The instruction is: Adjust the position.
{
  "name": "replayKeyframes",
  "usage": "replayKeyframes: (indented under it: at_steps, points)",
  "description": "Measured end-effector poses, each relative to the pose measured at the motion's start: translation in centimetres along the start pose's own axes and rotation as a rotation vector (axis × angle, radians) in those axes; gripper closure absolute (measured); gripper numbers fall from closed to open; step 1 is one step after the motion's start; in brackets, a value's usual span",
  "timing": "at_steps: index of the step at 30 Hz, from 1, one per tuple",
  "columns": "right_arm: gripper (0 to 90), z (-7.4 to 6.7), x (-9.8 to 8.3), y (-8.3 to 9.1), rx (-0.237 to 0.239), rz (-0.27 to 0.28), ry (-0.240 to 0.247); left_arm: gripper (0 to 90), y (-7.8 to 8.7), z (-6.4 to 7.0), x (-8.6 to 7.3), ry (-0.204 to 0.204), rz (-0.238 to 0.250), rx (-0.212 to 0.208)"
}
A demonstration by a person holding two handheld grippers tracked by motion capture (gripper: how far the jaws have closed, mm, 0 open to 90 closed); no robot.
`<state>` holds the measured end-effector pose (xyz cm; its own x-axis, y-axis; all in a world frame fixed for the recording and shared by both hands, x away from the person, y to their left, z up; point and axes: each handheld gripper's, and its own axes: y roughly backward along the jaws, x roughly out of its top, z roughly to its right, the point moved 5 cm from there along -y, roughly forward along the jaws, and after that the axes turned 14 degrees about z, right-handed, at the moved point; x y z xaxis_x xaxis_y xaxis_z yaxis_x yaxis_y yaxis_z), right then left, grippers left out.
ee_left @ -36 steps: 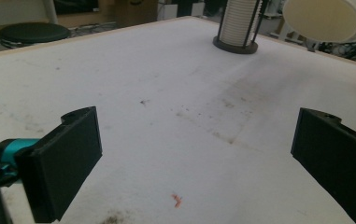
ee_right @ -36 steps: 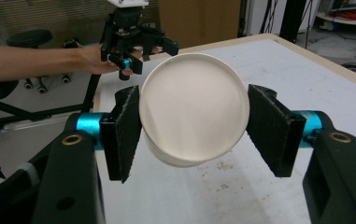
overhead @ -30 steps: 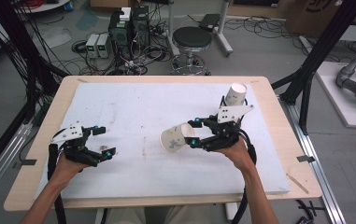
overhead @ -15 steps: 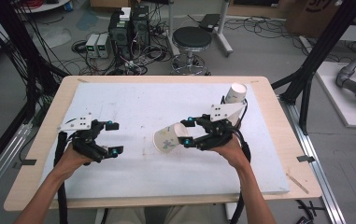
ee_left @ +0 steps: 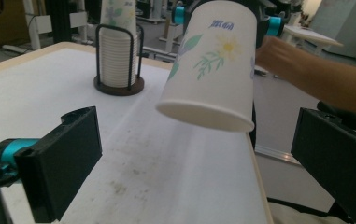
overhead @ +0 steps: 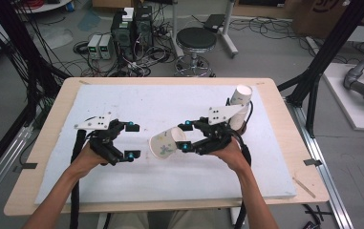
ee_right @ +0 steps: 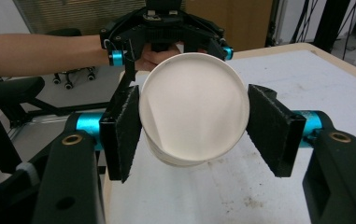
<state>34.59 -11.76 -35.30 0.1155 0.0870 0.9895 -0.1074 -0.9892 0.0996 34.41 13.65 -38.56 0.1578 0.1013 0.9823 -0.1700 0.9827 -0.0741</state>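
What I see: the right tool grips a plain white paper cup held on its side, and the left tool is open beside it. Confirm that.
Not quite: the paper cup is not plain white; the left gripper view shows a flower and leaf print on it. The rest holds: the right tool grips it on its side, and the left tool is open beside it.

A wooden table (overhead: pixel 41 143) with a white mat (overhead: pixel 170 102) stood on a grey floor (overhead: pixel 275 52). Behind it sat a black stool (overhead: pixel 196 40) on a chrome base, beside computer boxes (overhead: pixel 133 26) and tangled cables (overhead: pixel 81 50). Black frame posts (overhead: pixel 330 47) rose at both sides. A white platform (overhead: pixel 356 95) lay to the right. The light was even and flat.
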Motion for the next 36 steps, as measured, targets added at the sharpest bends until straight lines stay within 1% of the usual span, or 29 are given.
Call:
replayKeyframes:
  at_steps: [3,5,7,10,12,14,16,21,30,31,33,36]
  points:
    - [38.5,-0.2,0.1,-0.3,0.012,-0.001,-0.001,1.8,-0.8,0.2,0.0,0.003,0.001,-0.018]
    - [38.5,-0.2,0.1,-0.4,0.011,-0.002,-0.002,1.8,-1.4,0.3,0.0,0.004,-0.001,-0.031]
    - [38.5,-0.4,0.1,-0.5,0.017,0.0,-0.001,1.8,-1.8,0.4,-0.1,0.012,-0.001,-0.046]
    - [38.5,-0.5,0.2,-0.9,0.032,0.003,0.009,1.8,-2.6,0.5,-0.1,0.019,-0.006,-0.067]
    - [38.6,-0.6,0.2,-1.0,0.036,-0.001,0.006,1.8,-3.0,0.7,0.1,0.01,-0.004,-0.081]
    - [38.5,-0.6,0.3,-1.1,0.04,0.0,0.008,1.8,-3.6,0.9,0.4,0.01,0.001,-0.094]
    - [38.6,-0.6,0.3,-1.2,0.042,0.004,0.007,1.8,-4.0,1.0,0.5,0.004,-0.011,-0.105]
    - [38.5,-0.8,0.3,-1.2,0.05,0.007,0.006,1.8,-4.9,1.2,0.3,0.015,-0.018,-0.132]
    - [38.5,-0.9,0.5,-1.1,0.065,0.027,0.003,1.8,-5.8,1.0,-0.3,0.027,-0.046,-0.147]
    - [38.6,-0.9,0.5,-1.0,0.065,0.03,0.005,1.8,-5.9,1.0,-0.4,0.031,-0.044,-0.143]
    - [38.6,-1.0,0.6,-1.0,0.068,0.036,0.005,1.8,-6.1,0.9,-0.5,0.035,-0.047,-0.151]
    - [38.5,-1.0,0.6,-1.0,0.07,0.036,0.002,1.8,-6.3,0.9,-0.7,0.032,-0.055,-0.155]
